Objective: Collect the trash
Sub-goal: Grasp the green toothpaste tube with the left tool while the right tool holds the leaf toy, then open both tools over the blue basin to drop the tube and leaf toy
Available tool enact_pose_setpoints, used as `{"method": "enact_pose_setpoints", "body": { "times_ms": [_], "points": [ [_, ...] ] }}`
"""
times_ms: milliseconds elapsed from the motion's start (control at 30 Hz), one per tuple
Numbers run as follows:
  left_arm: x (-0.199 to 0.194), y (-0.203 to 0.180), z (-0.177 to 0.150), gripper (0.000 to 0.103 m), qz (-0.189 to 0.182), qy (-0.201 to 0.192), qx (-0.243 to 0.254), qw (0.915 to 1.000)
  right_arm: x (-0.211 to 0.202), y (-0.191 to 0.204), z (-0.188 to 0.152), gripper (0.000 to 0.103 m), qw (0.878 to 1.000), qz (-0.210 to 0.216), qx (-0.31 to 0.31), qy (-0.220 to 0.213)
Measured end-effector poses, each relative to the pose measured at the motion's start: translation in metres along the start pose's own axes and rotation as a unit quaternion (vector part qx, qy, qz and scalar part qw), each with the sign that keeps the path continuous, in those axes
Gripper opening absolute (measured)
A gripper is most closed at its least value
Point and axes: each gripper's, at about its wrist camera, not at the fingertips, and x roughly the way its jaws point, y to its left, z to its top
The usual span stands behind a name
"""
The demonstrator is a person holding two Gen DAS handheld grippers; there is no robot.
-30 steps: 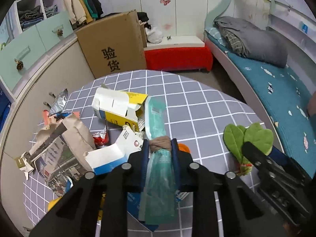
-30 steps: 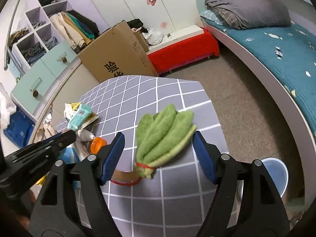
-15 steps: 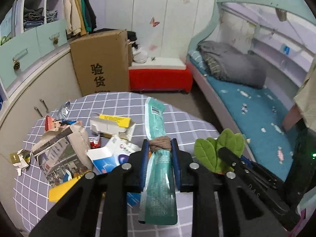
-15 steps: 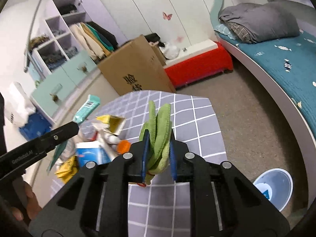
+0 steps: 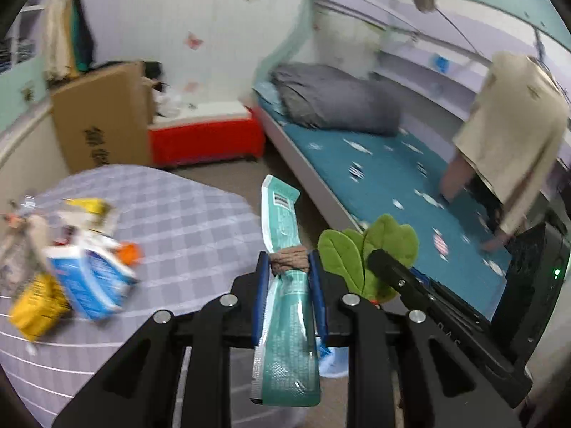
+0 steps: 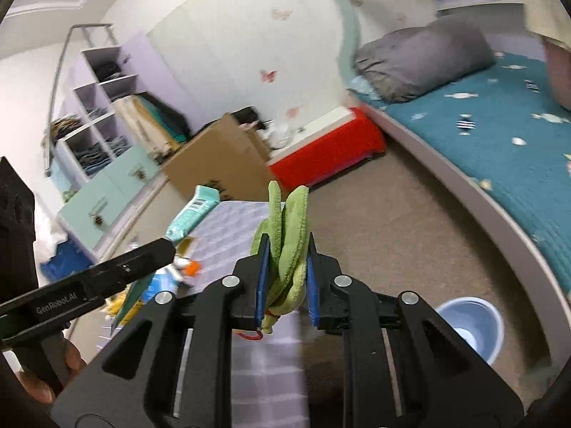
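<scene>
Facing checked table (image 5: 185,214), teal bed (image 5: 374,164)

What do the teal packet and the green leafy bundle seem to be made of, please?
Teal packet: thin plastic film, probably, with a glossy sheen, crimped edge seals and a printed barcode.
Green leafy bundle: soft fabric, seemingly plush or terry; its surface is matte and fuzzy, with thick folded lobes.

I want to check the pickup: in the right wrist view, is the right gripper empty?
No, the right gripper is shut on the green leaf-shaped cloth, which sticks up between its blue pads.
</scene>
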Motion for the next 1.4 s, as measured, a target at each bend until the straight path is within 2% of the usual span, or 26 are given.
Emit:
{"method": "enact_pose_setpoints", "body": {
  "times_ms": [133, 300, 467, 633, 667, 700, 767, 900, 1100, 1300, 1400],
  "points": [
    [0.045, -0.041, -0.025, 0.022, -0.038, 0.043, 0.018, 0.9982, -0.016, -0.056, -0.017, 0.018, 0.998, -0.05, 0.027, -0.001],
    [0.121, -0.08, -0.065, 0.022, -0.065, 0.112, 0.035, 0.991, -0.013, -0.128, -0.05, 0.018, 0.991, -0.104, 0.079, 0.032],
    [0.199, -0.092, -0.107, 0.022, -0.064, 0.187, 0.033, 0.9797, 0.011, -0.186, -0.09, 0.019, 0.978, -0.153, 0.121, 0.075],
    [0.25, -0.088, -0.134, 0.022, -0.057, 0.23, 0.024, 0.9712, 0.042, -0.22, -0.113, 0.021, 0.968, -0.18, 0.144, 0.104],
    [0.258, -0.086, -0.137, 0.022, -0.056, 0.236, 0.021, 0.9698, 0.047, -0.227, -0.117, 0.025, 0.966, -0.183, 0.149, 0.11],
    [0.268, -0.085, -0.142, 0.022, -0.055, 0.245, 0.018, 0.9677, 0.051, -0.234, -0.12, 0.037, 0.964, -0.183, 0.157, 0.115],
    [0.282, -0.083, -0.147, 0.022, -0.055, 0.258, 0.015, 0.9645, 0.058, -0.244, -0.128, 0.056, 0.959, -0.191, 0.17, 0.122],
    [0.299, -0.083, -0.159, 0.022, -0.053, 0.277, 0.02, 0.9593, 0.067, -0.258, -0.141, 0.056, 0.953, -0.202, 0.178, 0.139],
    [0.319, -0.091, -0.175, 0.022, -0.056, 0.305, 0.021, 0.9504, 0.064, -0.269, -0.148, 0.057, 0.948, -0.218, 0.185, 0.139],
    [0.327, -0.104, -0.182, 0.022, -0.063, 0.32, 0.034, 0.9448, 0.05, -0.272, -0.146, 0.057, 0.948, -0.227, 0.193, 0.113],
    [0.327, -0.113, -0.177, 0.022, -0.067, 0.317, 0.04, 0.9453, 0.04, -0.272, -0.14, 0.058, 0.949, -0.23, 0.195, 0.09]
  ]
}}
